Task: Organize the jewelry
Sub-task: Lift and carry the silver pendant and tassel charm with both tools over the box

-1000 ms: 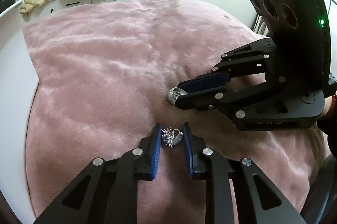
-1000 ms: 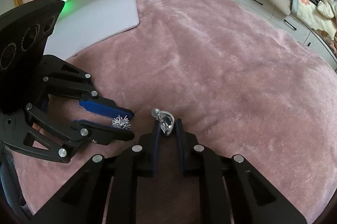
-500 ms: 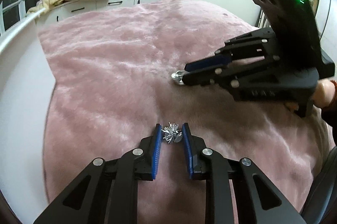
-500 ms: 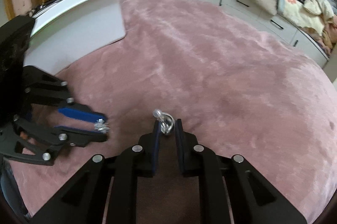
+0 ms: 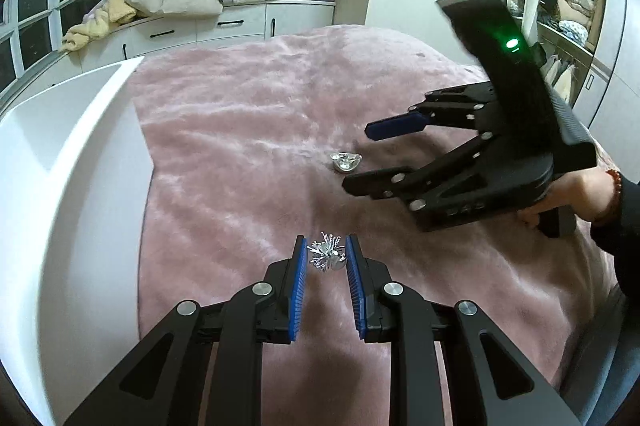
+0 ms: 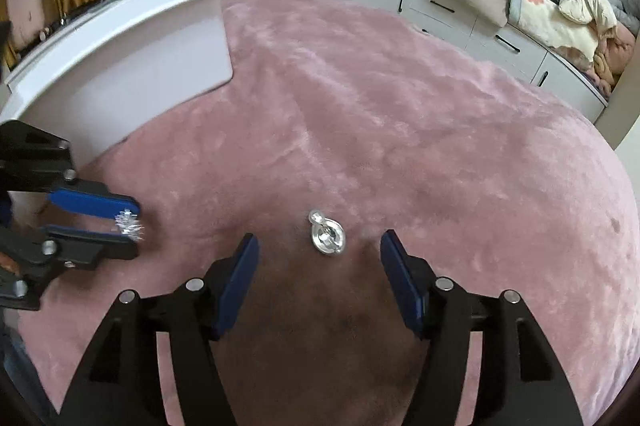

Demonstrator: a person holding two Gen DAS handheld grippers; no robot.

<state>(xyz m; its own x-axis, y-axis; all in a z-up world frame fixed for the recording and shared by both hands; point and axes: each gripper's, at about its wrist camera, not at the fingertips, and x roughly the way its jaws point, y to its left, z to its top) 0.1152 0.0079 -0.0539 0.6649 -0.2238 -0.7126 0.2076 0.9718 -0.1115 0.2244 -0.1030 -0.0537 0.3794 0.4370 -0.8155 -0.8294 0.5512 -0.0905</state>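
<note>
Jaws on our left gripper [image 5: 326, 260] are pinched narrow on the spiky silver piece [image 5: 325, 253], held up over the pink blanket [image 5: 240, 146]. Our right gripper [image 6: 320, 258] has just been opening and stands wide, round silver piece [image 6: 327, 237] lying loose on the blanket between its fingers. Farther off sits the white bin [image 6: 120, 66], so we reckon next is carrying the spiky one over its rim without dropping it.
</note>
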